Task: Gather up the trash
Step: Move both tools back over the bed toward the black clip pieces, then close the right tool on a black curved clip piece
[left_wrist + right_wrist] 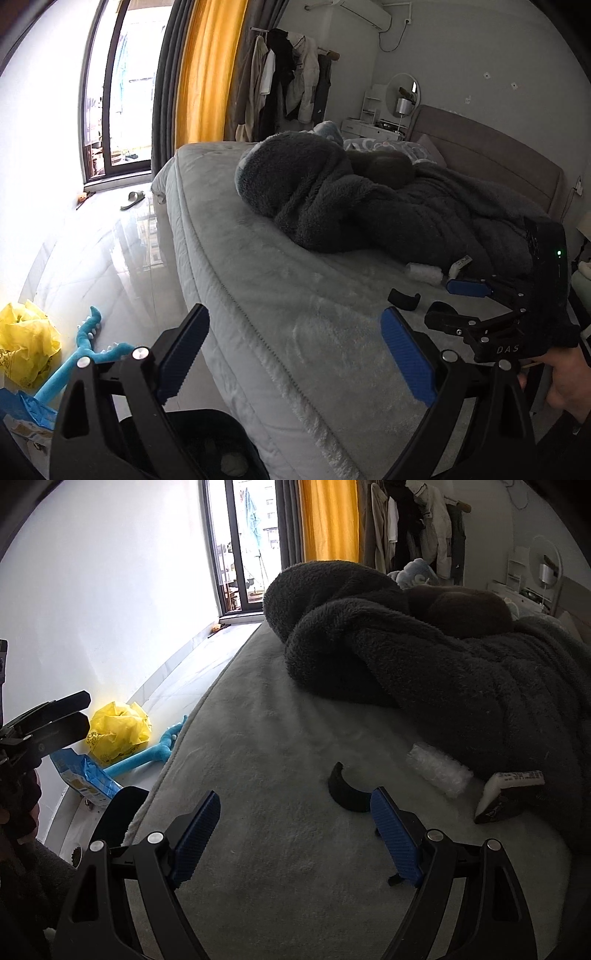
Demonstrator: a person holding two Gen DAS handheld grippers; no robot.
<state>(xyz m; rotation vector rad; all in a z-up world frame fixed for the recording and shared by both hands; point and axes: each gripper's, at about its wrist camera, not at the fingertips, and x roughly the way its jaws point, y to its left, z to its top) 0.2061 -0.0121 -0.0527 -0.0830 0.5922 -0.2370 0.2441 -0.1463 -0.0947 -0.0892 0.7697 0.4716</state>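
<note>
Two pieces of trash lie on the bed ahead of the right fingers: a black curved strip and a white roll. The strip is a crescent, its tips pointing up-right, just off the tip of the right-hand finger. The roll lies beyond that finger and to its right, with its long axis running from upper left to lower right, against the edge of the dark blanket. A tag beside the roll carries small print — too fine to read.

The right fingers stand spread wide over bare bed, holding and touching nothing. The left fingers are likewise spread and empty, above the bed's edge. In the left view, "DAS" shows on the right gripper's body.

On the floor left of the left fingers lie a yellow bag, a blue toy and a blue packet — its writing unreadable.
</note>
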